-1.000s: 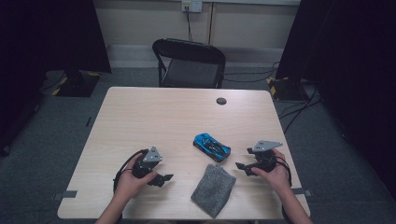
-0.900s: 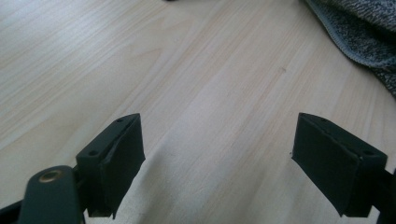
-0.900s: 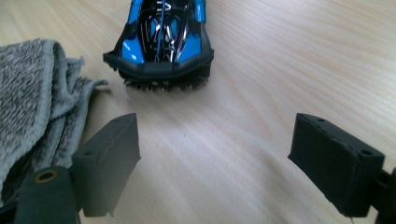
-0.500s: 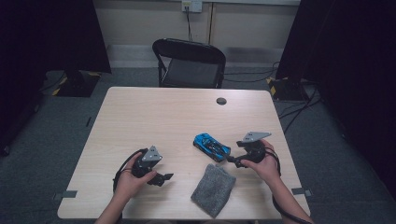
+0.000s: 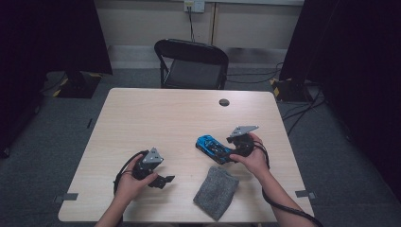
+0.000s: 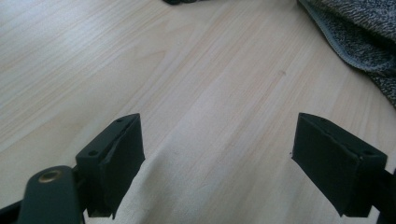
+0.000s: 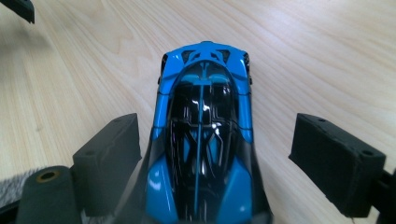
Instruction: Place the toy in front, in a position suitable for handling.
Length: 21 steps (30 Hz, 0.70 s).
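A grey cloth (image 5: 216, 192) lies crumpled at the near edge of the pale wooden desk (image 5: 156, 120) — a small dark round cap (image 5: 224, 102) sits near the far edge. Beyond the desk stands a black folding chair (image 5: 193, 64) — cables (image 5: 302, 106) trail across the grey floor.

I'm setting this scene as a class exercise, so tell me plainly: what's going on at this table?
A person sits at a wooden table with a two-jaw gripper in each hand. The right gripper is open around a blue toy car, jaws on either side of it and not visibly pressing. The left gripper rests open over bare table, holding nothing. A grey cloth lies near the front edge, between the hands. A likely guess: the car is about to be picked up.
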Each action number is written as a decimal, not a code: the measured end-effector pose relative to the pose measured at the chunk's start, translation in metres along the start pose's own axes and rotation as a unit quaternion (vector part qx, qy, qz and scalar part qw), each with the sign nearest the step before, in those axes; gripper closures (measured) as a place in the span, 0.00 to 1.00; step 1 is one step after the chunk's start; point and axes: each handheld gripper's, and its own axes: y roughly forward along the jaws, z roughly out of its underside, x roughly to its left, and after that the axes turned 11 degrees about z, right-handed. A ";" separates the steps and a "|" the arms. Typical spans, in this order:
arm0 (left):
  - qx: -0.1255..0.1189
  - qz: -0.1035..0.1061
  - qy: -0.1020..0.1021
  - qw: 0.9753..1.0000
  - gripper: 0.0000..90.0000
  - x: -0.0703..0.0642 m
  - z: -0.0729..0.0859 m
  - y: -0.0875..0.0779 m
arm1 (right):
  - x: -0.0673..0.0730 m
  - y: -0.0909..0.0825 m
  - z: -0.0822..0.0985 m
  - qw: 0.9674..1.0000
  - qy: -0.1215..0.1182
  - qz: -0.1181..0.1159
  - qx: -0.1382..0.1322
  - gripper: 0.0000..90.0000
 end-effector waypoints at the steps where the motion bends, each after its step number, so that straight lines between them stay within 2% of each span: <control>1: -0.001 -0.001 -0.001 1.000 0.18 0.000 0.000 0.000 | 0.000 0.002 -0.001 1.000 0.002 -0.002 0.002 0.17; 4: -0.001 -0.002 -0.001 1.000 0.18 0.000 0.000 0.000 | 0.004 0.011 -0.004 1.000 0.003 -0.007 0.008 0.17; 8: 0.000 -0.001 -0.002 1.000 0.18 0.001 0.000 0.000 | 0.010 0.022 -0.008 1.000 -0.003 -0.001 0.018 0.16; 12: -0.001 -0.003 0.000 1.000 0.18 0.001 0.001 0.000 | 0.012 0.032 -0.009 1.000 0.004 -0.002 0.028 0.17; 21: -0.001 -0.003 -0.002 1.000 0.18 0.002 0.001 -0.002 | 0.016 0.041 -0.007 0.999 0.002 0.004 0.041 0.19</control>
